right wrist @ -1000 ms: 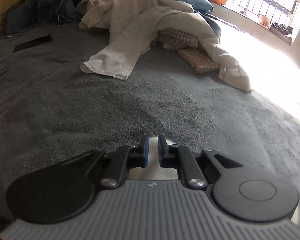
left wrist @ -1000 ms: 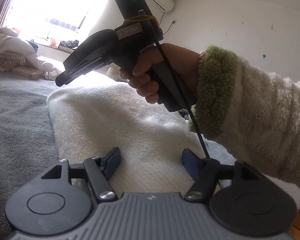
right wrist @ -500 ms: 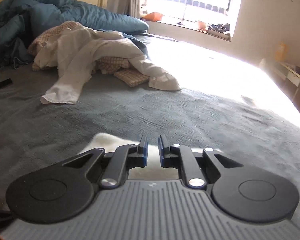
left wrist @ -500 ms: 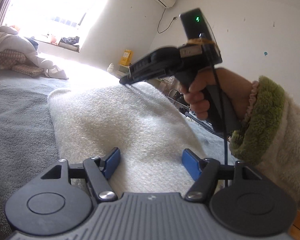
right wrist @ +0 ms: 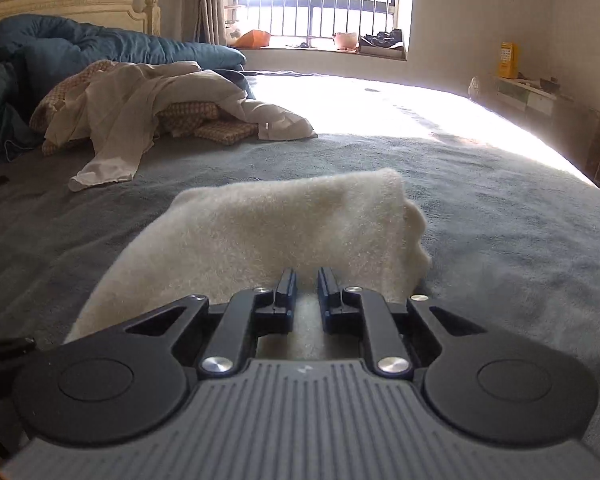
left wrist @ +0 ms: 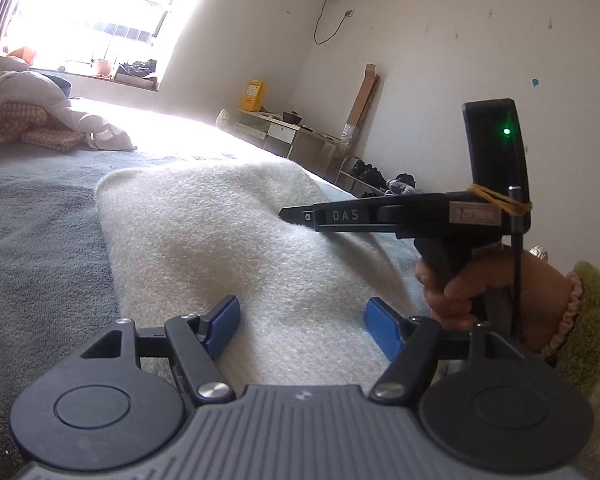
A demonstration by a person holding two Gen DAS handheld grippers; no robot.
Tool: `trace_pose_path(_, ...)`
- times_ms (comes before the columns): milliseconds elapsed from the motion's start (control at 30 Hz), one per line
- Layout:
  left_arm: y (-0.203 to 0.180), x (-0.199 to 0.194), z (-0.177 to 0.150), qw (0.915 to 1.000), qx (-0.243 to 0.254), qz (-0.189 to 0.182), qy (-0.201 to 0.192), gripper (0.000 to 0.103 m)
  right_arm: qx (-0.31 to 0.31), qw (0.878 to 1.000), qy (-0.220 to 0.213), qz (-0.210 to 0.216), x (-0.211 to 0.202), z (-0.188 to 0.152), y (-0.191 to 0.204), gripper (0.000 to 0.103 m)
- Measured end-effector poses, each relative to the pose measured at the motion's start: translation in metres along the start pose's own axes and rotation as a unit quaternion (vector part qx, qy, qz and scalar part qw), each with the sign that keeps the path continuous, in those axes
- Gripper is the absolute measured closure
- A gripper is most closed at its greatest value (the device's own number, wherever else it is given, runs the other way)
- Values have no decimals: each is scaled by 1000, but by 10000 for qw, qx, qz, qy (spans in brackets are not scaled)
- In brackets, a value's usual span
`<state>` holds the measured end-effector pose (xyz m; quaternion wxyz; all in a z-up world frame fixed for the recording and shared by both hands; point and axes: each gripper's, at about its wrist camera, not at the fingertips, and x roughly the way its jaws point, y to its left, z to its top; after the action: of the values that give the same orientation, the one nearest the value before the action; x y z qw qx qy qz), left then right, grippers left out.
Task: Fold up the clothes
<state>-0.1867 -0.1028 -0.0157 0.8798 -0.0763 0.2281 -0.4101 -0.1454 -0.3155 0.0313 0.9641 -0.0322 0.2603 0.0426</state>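
I'm mid-fold: one cream fluffy fleece garment (right wrist: 284,224) lies doubled over on the grey blanket-covered bed (right wrist: 500,208), near its front edge. My left tool (left wrist: 302,322) hangs wide apart over the fleece, gripping nothing. My right tool (right wrist: 303,282) is nearly closed, a thin gap showing, nothing pinched, poised above the same garment. Next, I reckon, a grab at a free edge for another fold. Count: two tools, one fleece, one heap of unfolded beige clothes (right wrist: 148,104) towards the headboard corner.
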Motion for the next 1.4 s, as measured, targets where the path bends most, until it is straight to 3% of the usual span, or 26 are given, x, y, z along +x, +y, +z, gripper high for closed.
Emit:
trace_pose_path(233, -4, -21, 7, 9989, 250, 396, 87, 31, 362, 9979, -478, 227, -74, -5, 7, 91)
trace_pose_path(400, -10, -13, 5, 9972, 382, 577, 291, 31, 473, 9987, -59, 157, -80, -49, 8, 91)
trace_pose_path(533, -18, -20, 11, 9963, 454, 702, 214, 31, 737, 9967, -270, 210, -94, -57, -1, 91)
trace_pose_path(700, -29, -29, 6, 9945, 658, 762, 295, 31, 552, 9972, -469, 207, -132, -66, 2, 91)
trace_pose_path(900, -40, -20, -5, 9917, 793, 932, 392, 31, 682, 9967, 381, -237, -102, -101, 3, 91)
trace_pose_path(1067, -42, -30, 1, 9902, 840, 1044, 404, 31, 944, 9954, -75, -149, -132, -101, -3, 91)
trace_pose_path(1267, -49, -34, -5, 9900, 840, 1043, 454, 31, 767, 9948, -633, -200, -163, -87, -2, 90)
trace_pose_path(1333, -51, -30, -10, 9900, 775, 1072, 500, 31, 635, 9954, -715, 40, -162, -84, 6, 90)
trace_pose_path(1400, -53, -30, -13, 9896, 798, 1102, 467, 30, 576, 9966, -529, 241, -149, -86, 16, 90)
